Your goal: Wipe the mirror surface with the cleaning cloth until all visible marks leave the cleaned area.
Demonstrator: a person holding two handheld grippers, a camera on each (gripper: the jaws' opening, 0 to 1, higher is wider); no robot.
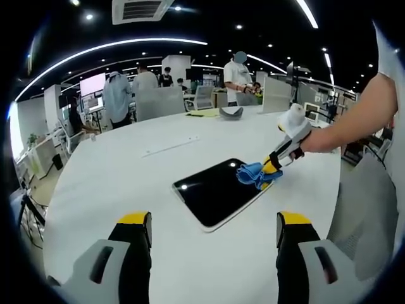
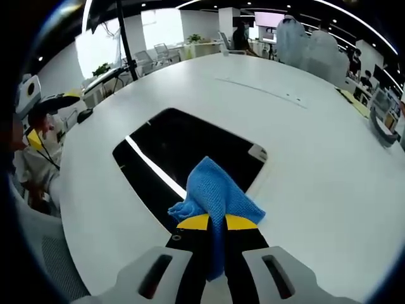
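1. Left gripper (image 1: 214,229): grey body, two black fingers (image 1: 135,240) with yellow tips, rising from the bottom of the left gripper view. Fingers spread wide apart, nothing between them; they hang above the desk, short of the mirror.
2. Right gripper (image 2: 216,222): same build. In the right gripper view its yellow-tipped fingers (image 2: 193,222) are pressed together on a fold of the cloth, which runs down between them. In the left gripper view it enters from the right, held in a person's hand (image 1: 314,140), tips down at the mirror's right corner.
3. Blue microfibre cleaning cloth (image 2: 215,193): bunched, clamped in the right gripper, its free part lying on the mirror's edge nearest that gripper, partly over the rim onto the desk.
4. Flat rectangular mirror with dark reflecting face and thin pale frame (image 1: 218,191): lies flat on the desk, ahead of the left gripper and between the two grippers. Its face reflects a bright ceiling light strip and one spot light. Marks on the surface cannot be made out.
5. Large white round-edged desk (image 1: 126,171): carries the mirror.
6. Grey curved object (image 1: 231,112): at the desk's far edge, well apart from the mirror.
7. Background: several people standing (image 1: 118,96) among office chairs and partitions under ceiling strip lights.
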